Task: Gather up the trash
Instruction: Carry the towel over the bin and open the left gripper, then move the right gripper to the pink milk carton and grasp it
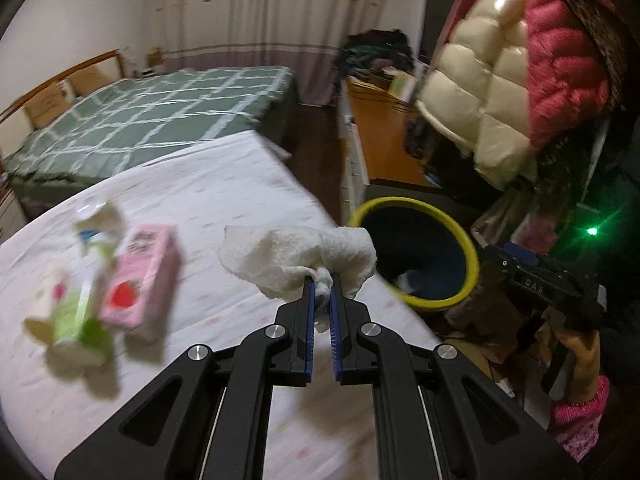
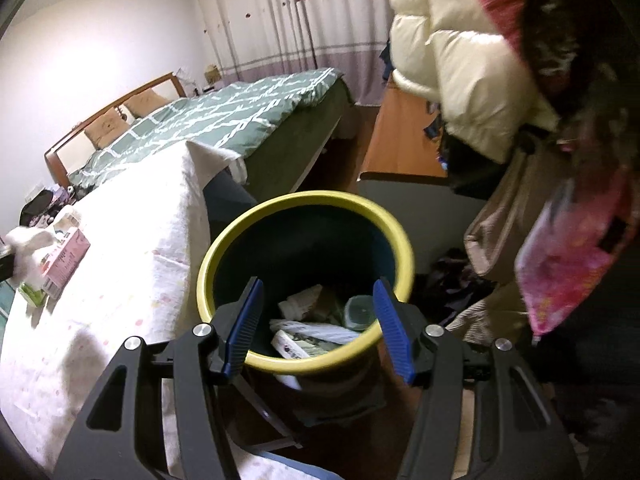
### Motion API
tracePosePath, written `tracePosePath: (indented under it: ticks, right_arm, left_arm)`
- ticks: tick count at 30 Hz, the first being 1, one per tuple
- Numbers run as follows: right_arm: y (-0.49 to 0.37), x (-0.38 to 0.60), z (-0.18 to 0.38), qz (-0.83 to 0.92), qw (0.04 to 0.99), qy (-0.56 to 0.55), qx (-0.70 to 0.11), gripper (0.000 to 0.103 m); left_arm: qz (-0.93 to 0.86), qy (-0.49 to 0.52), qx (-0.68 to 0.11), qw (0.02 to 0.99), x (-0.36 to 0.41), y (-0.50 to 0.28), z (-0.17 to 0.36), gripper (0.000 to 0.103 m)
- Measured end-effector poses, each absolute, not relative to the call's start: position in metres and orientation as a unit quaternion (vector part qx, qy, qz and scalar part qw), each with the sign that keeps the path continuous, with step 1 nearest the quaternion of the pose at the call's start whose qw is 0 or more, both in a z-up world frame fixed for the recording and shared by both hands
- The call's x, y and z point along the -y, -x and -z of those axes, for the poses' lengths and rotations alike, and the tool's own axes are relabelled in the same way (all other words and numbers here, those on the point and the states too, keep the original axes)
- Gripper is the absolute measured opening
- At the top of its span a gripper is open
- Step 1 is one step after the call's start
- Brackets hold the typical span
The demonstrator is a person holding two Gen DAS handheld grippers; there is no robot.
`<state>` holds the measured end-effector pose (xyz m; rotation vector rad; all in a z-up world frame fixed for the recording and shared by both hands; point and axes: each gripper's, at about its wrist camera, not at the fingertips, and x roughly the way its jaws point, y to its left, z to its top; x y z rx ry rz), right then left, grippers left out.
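Gripping a crumpled white paper towel [image 1: 298,258], the left claw [image 1: 321,280] has its blue pads nearly together, with a twisted fold of the towel pinched between the tips. The towel's long axis runs across the view, roughly square to the fingers: one end sticks out to the left over the worktop [image 1: 208,184], the other folds to the right toward the bin [image 1: 416,252]. Most of the towel sits just beyond and above the fingertips, clear of the worktop's white cloth.

Left of the claw, on the worktop, a pink carton [image 1: 140,280] with a strawberry picture lies beside a green-and-white carton [image 1: 76,312]; both are blurred. A torn white wrapper [image 1: 98,220] lies just behind them.

The bin, dark inside with a yellow rim, stands on the floor just off the worktop's right edge.

The right claw [image 2: 318,320] stands wide with nothing between its blue pads. It points down at the bin [image 2: 306,240], and the yellow rim shows between the fingers. Inside lie white wrappers, a small carton and a round lid [image 2: 360,312].

A bed [image 1: 152,120] with a green checked cover stands behind the worktop, and padded jackets [image 1: 500,80] hang at the upper right.
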<state>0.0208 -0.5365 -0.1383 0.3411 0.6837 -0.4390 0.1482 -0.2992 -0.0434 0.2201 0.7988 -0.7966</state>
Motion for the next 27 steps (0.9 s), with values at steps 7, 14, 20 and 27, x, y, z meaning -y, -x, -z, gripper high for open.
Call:
tracePosePath:
  ticks: [7, 14, 20, 27]
  right_arm:
    - [0.011, 0.545, 0.132, 0.232, 0.903, -0.163, -0.323, 0.055]
    - [0.031, 0.560, 0.140, 0.244, 0.896, -0.175, -0.328, 0.057]
    - [0.041, 0.569, 0.144, 0.249, 0.892, -0.186, -0.328, 0.057]
    - [0.036, 0.568, 0.149, 0.242, 0.892, -0.187, -0.333, 0.057]
  left_arm:
    - [0.427, -0.133, -0.390, 0.805, 0.391, -0.153, 0.059, 0.007]
    - [0.448, -0.177, -0.409, 0.775, 0.472, -0.155, 0.085, 0.008]
    - [0.433, -0.200, -0.423, 0.770, 0.514, -0.163, 0.102, 0.053]
    - [0.430, -0.178, -0.414, 0.782, 0.507, -0.163, 0.088, 0.058]
